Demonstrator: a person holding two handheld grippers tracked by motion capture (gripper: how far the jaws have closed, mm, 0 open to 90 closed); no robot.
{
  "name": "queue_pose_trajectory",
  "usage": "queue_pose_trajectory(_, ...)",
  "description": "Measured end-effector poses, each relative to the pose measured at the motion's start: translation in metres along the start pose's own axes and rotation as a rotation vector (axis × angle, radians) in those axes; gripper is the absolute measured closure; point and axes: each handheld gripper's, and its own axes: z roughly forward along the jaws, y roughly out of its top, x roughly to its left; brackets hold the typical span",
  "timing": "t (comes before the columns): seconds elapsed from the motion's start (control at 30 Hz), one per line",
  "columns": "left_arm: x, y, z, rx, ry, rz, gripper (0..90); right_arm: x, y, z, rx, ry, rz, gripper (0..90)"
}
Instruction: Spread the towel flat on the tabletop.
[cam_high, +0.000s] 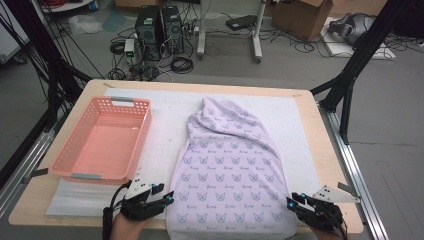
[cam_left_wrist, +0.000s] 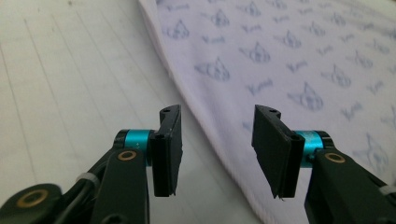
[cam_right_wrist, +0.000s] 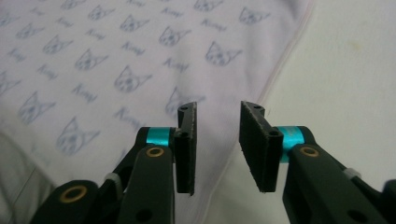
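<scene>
- Two grippers sit at the near edge of the table (cam_high: 320, 125), one at each near corner of a pale lilac cloth (cam_high: 227, 165) printed with small cat faces.
- At 7 o'clock, the left gripper (cam_high: 167, 196) has its jaws parted and grasps nothing; in the left gripper view (cam_left_wrist: 217, 149) the cloth's hem runs between the jaws, untouched by the pads.
- At 5 o'clock, the right gripper (cam_high: 291, 202) is likewise released; in the right gripper view (cam_right_wrist: 217, 147) the cloth's hem lies under the gap, with no pad pressing it.
- Spread flat on a white mat (cam_high: 165, 135), the cloth reaches from 6 o'clock toward 12, narrowing and bunching at its far end.
- At 10 o'clock, a pink basket (cam_high: 80, 165) stands on the mat, just beside the cloth.
</scene>
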Motion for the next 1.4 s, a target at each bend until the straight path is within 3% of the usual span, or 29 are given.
queue_pose_trajectory(0.2, 0.014, 0.018, 0.029, 0.028, 0.007, -0.010, 48.7, -0.008, 0.014, 0.026, 0.010, -0.056, 0.007, 57.8)
queue_pose_trajectory(0.27, 0.017, 0.020, 0.041, 0.059, 0.012, -0.017, 48.0, -0.012, 0.017, 0.035, 0.030, -0.065, 0.014, 58.5)
queue_pose_trajectory(0.3, 0.017, 0.019, 0.046, 0.079, 0.022, -0.018, 48.7, -0.013, 0.017, 0.040, 0.047, -0.071, 0.013, 63.0)
queue_pose_trajectory(0.33, 0.016, 0.021, 0.046, 0.076, 0.048, -0.012, 52.6, -0.013, 0.017, 0.043, 0.058, -0.074, 0.014, 66.3)
queue_pose_trajectory(0.4, 0.014, 0.020, 0.044, 0.086, 0.089, 0.015, 67.5, -0.014, 0.017, 0.042, 0.055, -0.058, 0.020, 83.8)
queue_pose_trajectory(0.43, 0.015, 0.019, 0.043, 0.086, 0.068, 0.004, 85.0, -0.014, 0.016, 0.041, 0.056, -0.050, 0.023, 84.8)
queue_pose_trajectory(0.57, 0.012, 0.014, 0.033, 0.095, 0.049, -0.021, 87.7, -0.014, 0.012, 0.032, 0.076, -0.037, 0.028, 86.1)
queue_pose_trajectory(0.73, 0.005, 0.002, 0.017, 0.102, 0.013, -0.032, 87.7, -0.011, 0.000, 0.015, 0.092, -0.009, 0.028, 86.2)
queue_pose_trajectory(0.97, -0.006, -0.012, -0.002, 0.108, -0.020, -0.007, 86.7, 0.000, -0.013, -0.002, 0.117, 0.018, 0.004, 86.1)
queue_pose_trajectory(1.07, -0.004, -0.009, -0.001, 0.080, -0.018, 0.011, 72.4, 0.003, -0.012, -0.006, 0.098, 0.027, 0.002, 79.7)
queue_pose_trajectory(1.13, -0.001, -0.004, 0.003, 0.048, -0.016, 0.011, 63.8, 0.001, -0.008, -0.005, 0.058, 0.018, 0.012, 69.2)
queue_pose_trajectory(1.27, 0.006, 0.005, 0.010, -0.010, -0.024, -0.008, 55.0, -0.006, 0.005, 0.005, 0.002, -0.002, 0.026, 65.1)
queue_pose_trajectory(1.4, 0.012, 0.009, 0.018, -0.017, -0.035, -0.009, 52.5, -0.014, 0.017, 0.025, 0.005, -0.050, 0.014, 63.4)
